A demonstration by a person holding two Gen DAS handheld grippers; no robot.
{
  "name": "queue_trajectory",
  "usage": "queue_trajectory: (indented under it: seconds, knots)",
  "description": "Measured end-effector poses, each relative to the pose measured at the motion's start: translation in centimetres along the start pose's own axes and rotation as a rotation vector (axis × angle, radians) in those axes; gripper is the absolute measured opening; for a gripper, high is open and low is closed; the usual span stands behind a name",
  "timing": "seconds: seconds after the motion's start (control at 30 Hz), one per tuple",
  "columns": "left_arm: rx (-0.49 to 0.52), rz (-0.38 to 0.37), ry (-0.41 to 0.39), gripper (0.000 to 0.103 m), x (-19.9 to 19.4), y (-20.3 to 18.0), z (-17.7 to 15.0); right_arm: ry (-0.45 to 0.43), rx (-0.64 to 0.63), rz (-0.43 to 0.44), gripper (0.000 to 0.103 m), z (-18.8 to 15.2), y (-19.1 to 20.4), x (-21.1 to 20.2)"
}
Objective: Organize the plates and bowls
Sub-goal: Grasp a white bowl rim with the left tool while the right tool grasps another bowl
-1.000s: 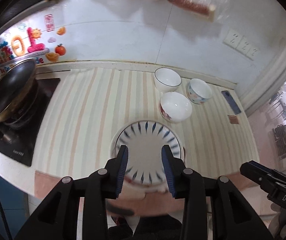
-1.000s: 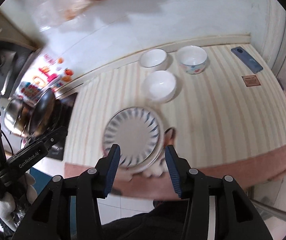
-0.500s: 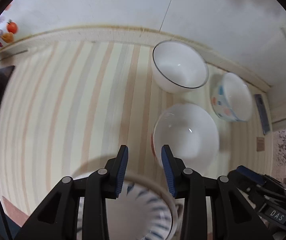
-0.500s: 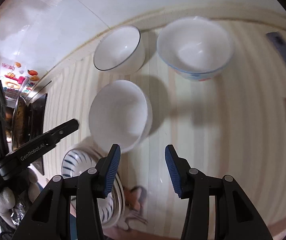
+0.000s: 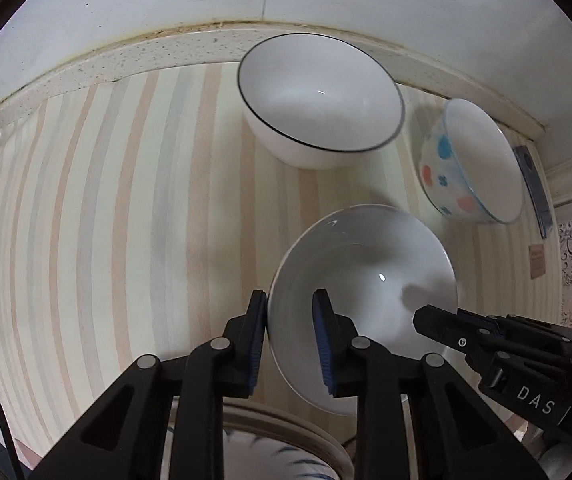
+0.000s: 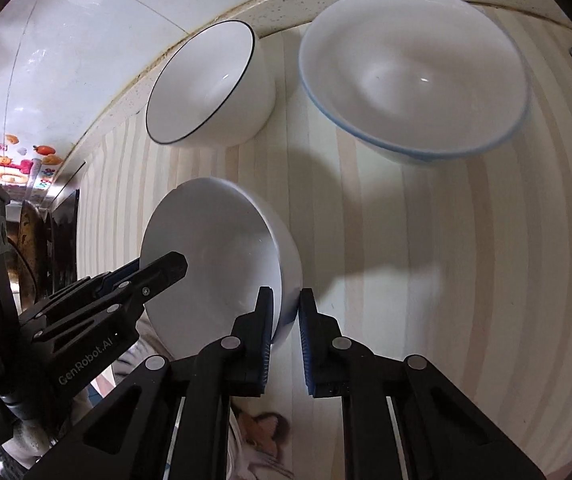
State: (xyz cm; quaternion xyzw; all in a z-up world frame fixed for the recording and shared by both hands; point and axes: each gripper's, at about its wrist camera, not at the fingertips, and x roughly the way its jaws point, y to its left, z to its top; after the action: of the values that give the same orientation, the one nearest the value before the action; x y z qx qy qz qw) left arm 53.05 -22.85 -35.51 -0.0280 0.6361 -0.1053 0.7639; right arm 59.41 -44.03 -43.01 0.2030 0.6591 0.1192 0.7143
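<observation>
A plain white bowl [image 5: 366, 280] [image 6: 214, 264] sits on the striped counter mat [image 5: 106, 240], looking tilted. My right gripper [image 6: 286, 316] is shut on the bowl's right wall, one finger inside and one outside; its tip [image 5: 430, 316] shows in the left wrist view. My left gripper [image 5: 290, 320] is open and straddles the bowl's left rim, the outer finger close against the wall; it also appears in the right wrist view [image 6: 158, 268]. Just below the bowl lies a blue-streaked plate [image 5: 278, 428], mostly hidden by my fingers.
A white bowl with a thin black rim [image 5: 318, 92] [image 6: 206, 84] stands against the wall's edge. A spotted bowl with a blue rim [image 5: 474, 160] [image 6: 410, 68] sits right of it. A dark phone [image 5: 534, 188] lies far right. The stove with a pan [image 6: 30, 248] is at the left.
Both grippers came down from above the plate to the plain white bowl. The right fingers closed on its right wall; the left fingers narrowed around its left rim.
</observation>
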Motion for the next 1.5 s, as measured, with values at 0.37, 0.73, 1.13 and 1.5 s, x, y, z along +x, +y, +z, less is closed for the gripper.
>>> queue_trajectory:
  seconds: [0.37,0.73,1.13,1.5]
  knots:
    - [0.105,-0.055,-0.012,0.021,-3.2,-6.2,-4.0,-0.014,0.024,-0.02,0.014,-6.1,-3.0,-6.2]
    - [0.196,-0.06,0.063,0.021,-0.5,-11.0,-9.6,0.036,0.082,-0.064,0.014,-12.7,-8.4,-6.7]
    - [0.229,-0.042,0.065,0.021,-0.4,-11.9,-10.6,0.061,0.12,-0.062,0.014,-14.0,-10.0,-5.2]
    - [0.209,0.004,-0.101,0.022,-6.3,-10.2,-7.6,0.08,0.143,0.021,0.03,-12.6,-12.8,-9.7]
